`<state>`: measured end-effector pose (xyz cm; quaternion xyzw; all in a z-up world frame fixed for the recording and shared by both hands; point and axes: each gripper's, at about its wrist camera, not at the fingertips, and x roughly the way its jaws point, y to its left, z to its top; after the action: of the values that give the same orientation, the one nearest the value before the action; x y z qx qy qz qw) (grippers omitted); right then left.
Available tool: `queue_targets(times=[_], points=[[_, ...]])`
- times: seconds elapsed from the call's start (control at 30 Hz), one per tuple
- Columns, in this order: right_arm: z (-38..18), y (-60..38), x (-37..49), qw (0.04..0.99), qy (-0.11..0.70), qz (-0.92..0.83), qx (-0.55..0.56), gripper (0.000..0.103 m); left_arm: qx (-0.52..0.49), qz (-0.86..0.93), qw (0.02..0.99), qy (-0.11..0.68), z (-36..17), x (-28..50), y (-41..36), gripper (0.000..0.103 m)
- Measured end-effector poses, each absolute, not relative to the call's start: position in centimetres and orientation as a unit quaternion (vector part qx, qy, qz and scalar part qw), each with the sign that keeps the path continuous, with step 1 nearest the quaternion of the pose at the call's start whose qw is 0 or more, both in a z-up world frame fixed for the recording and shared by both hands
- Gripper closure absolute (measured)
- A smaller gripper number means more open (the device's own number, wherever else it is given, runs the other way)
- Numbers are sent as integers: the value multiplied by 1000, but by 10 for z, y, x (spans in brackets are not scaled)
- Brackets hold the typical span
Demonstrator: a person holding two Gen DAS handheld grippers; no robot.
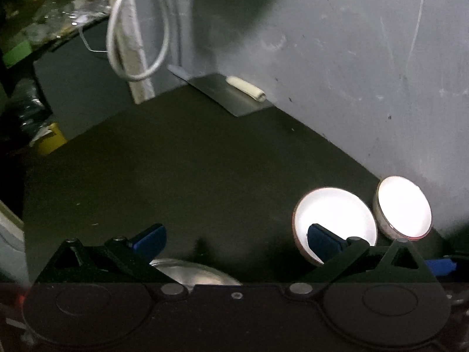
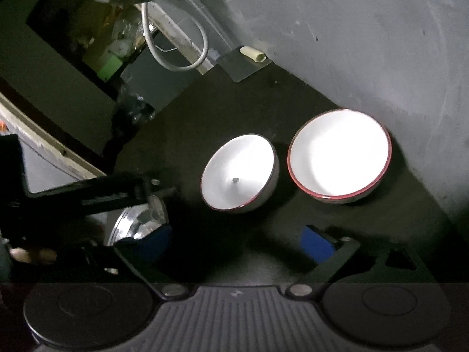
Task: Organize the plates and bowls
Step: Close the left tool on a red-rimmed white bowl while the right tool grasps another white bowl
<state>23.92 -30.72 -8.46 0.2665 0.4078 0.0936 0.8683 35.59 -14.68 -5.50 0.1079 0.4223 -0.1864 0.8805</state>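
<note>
The right gripper (image 2: pixel 239 242) hangs with jaws spread wide and nothing between them; the left gripper (image 1: pixel 236 237) likewise gapes empty above a steel plate (image 1: pixel 199 272). Beyond, bare dark countertop (image 2: pixel 205 111), then two red-rimmed white bowls (image 2: pixel 239 173) (image 2: pixel 340 157) side by side, the farther beside the grey wall (image 2: pixel 366 44).

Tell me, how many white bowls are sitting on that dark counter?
2. The smaller white bowl sits mid-counter; the larger white bowl is beside it, nearer the grey wall. Others may be hidden in the dark.

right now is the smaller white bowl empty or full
Nearly empty: the smaller white bowl shows a bare white inside with only one small dark speck near its middle.
</note>
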Motion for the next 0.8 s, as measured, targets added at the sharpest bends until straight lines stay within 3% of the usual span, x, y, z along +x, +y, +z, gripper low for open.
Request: queue_targets(times=[0.3,0.4,0.8], points=[[-92,-313,245,873,379,80,296,28,122,-212,864,439,-70,369,-161,1],[-94,-315,248,873,376,72,302,35,124,-229,859,442,-73,372,-165,6],[-97,-315,254,870,385,66,301,55,82,-248,843,471,-84,372,-167,61]])
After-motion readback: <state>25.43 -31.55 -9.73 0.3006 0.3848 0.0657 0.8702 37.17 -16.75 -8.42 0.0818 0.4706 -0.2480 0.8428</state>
